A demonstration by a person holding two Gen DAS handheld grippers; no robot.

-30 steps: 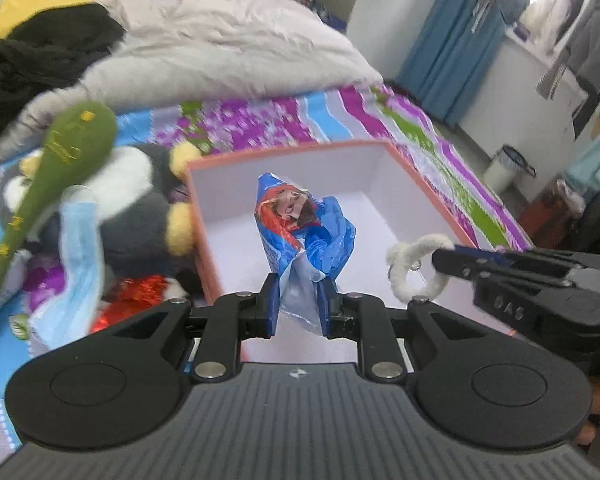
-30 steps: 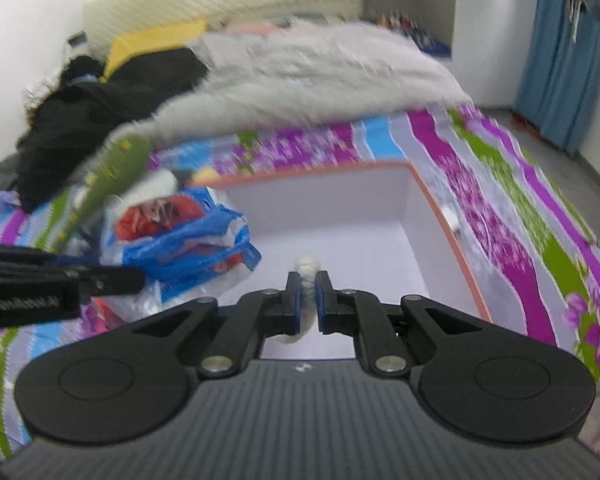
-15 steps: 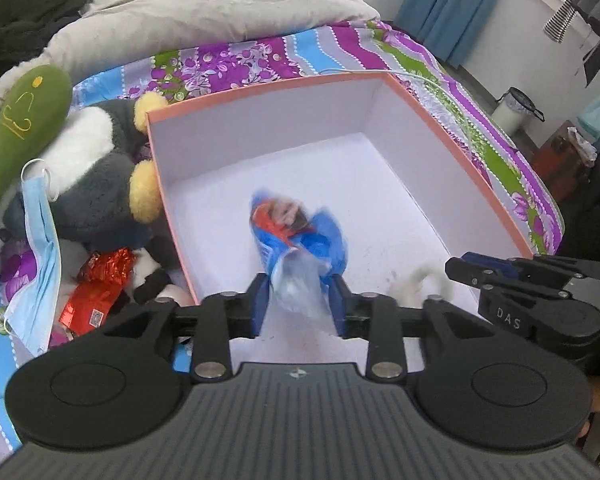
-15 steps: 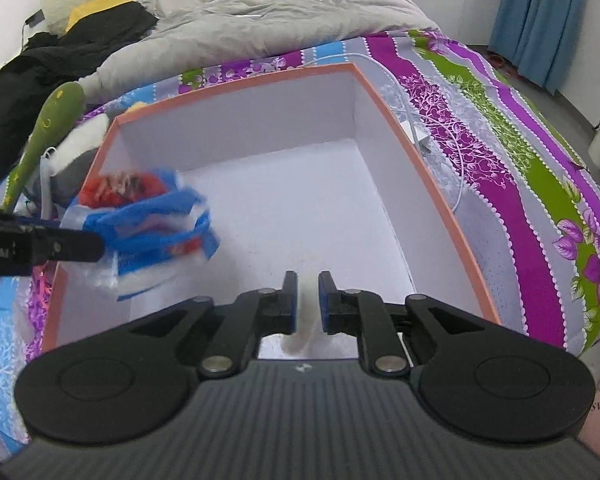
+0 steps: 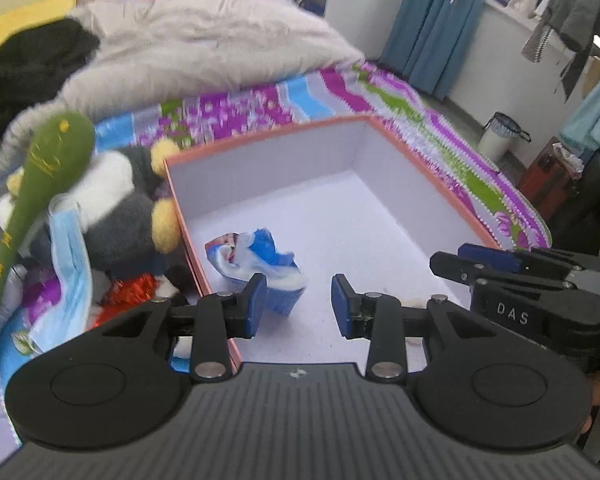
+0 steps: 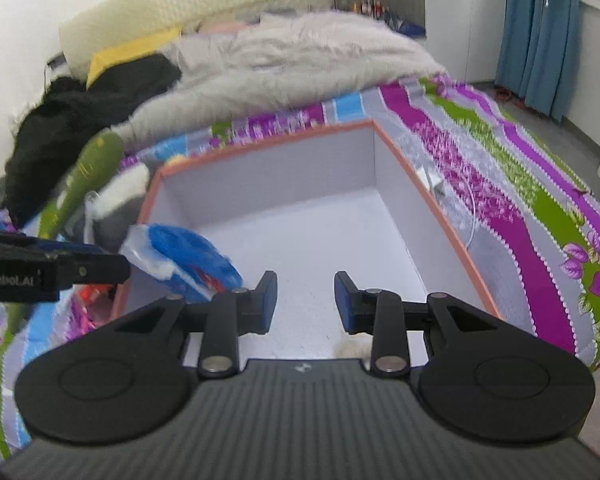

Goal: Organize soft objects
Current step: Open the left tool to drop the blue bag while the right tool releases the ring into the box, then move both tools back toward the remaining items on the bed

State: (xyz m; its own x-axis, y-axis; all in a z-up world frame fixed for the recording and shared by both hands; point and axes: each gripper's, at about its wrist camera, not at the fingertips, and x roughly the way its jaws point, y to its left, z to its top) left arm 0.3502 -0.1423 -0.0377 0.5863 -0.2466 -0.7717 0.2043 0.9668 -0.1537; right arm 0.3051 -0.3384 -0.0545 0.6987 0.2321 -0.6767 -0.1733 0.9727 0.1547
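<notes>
The left gripper (image 5: 299, 306) has just opened, its fingers apart and empty. The blue bag (image 5: 260, 268) lies in the box (image 5: 432, 200). The right gripper (image 6: 306, 302) has also just opened, fingers apart and empty.

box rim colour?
Orange rim on the box, with white walls inside; clearest in the right wrist view.

"DAS" on the right gripper (image 5: 460, 266), perhaps truncated

Big bed with a bright striped flowery sheet (image 6: 500, 184) and a fluffy grey blanket (image 5: 204, 40). Long blue curtains (image 6: 540, 32), white walls (image 6: 16, 0), grey floor (image 6: 588, 128), small white bin (image 5: 500, 136).
</notes>
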